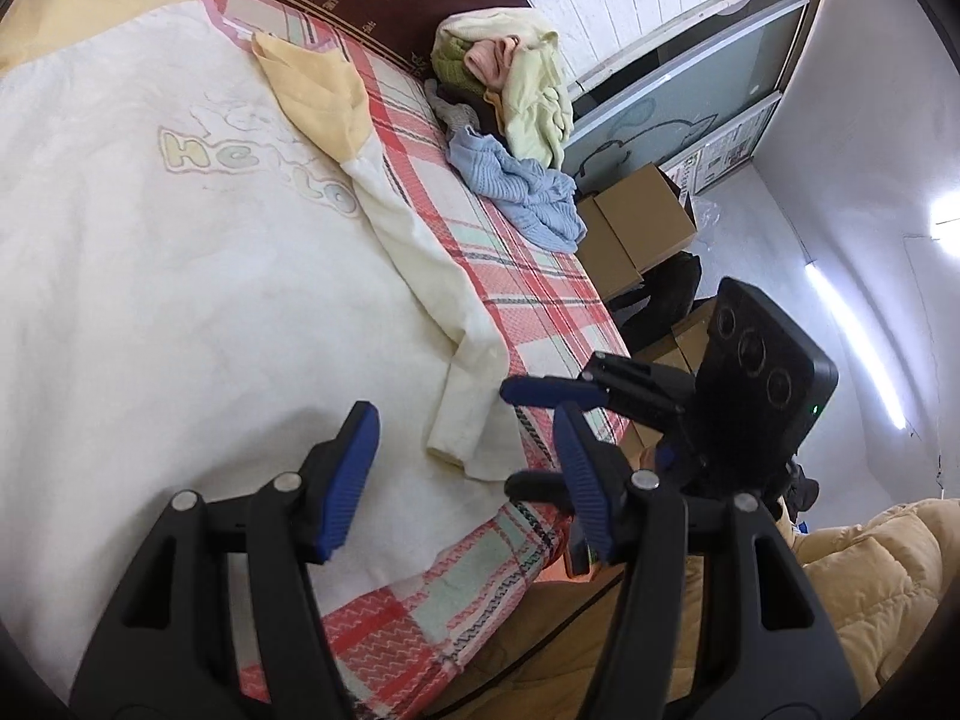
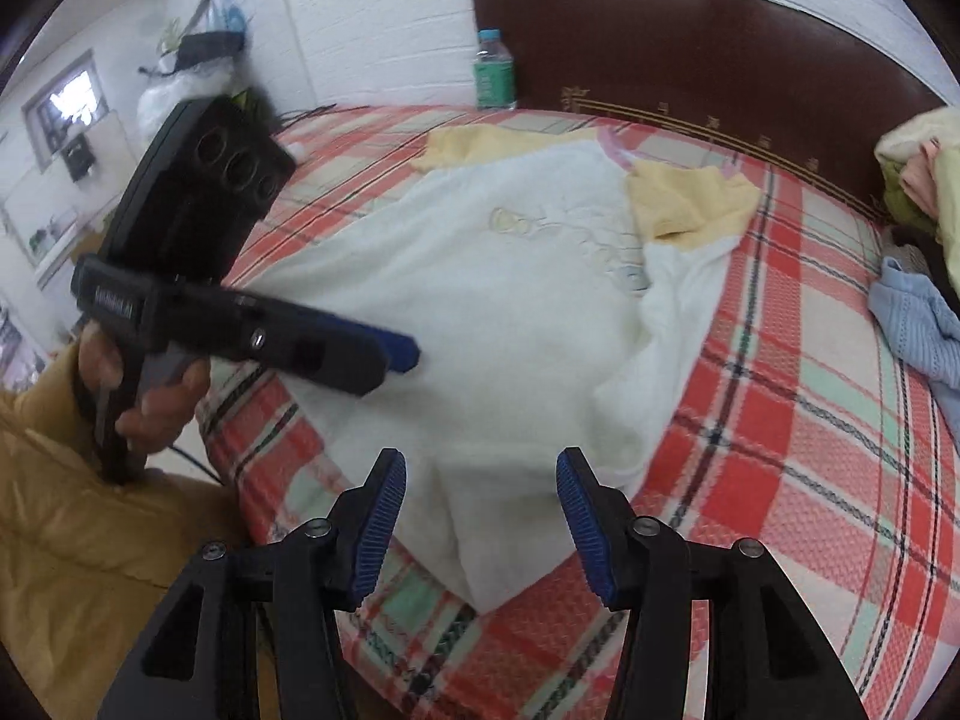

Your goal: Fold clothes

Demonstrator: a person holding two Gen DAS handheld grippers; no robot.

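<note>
- The bed, under a red, white and green plaid cover, fills most of both views; its dark wooden headboard runs across the top of the right wrist view.
- A cream sweatshirt with yellow shoulder panels and faint "Hello" lettering lies spread flat on the bed, taking the left and centre of the left wrist view, one sleeve trailing down toward the lower middle of the frame.
- A pile of clothes sits at the upper centre of the left wrist view against the headboard, with a light blue knit spilling out just below it.
- An open cardboard box stands beside the bed, right of centre; its inside cannot be made out.
- The left hand-held gripper hovers over the sweatshirt's lower part, jaws apart and holding nothing.
- The right hand-held gripper hangs above the sweatshirt's hem at the lower centre, jaws apart, empty.
- A clear water bottle stands at the top centre beside the headboard.
</note>
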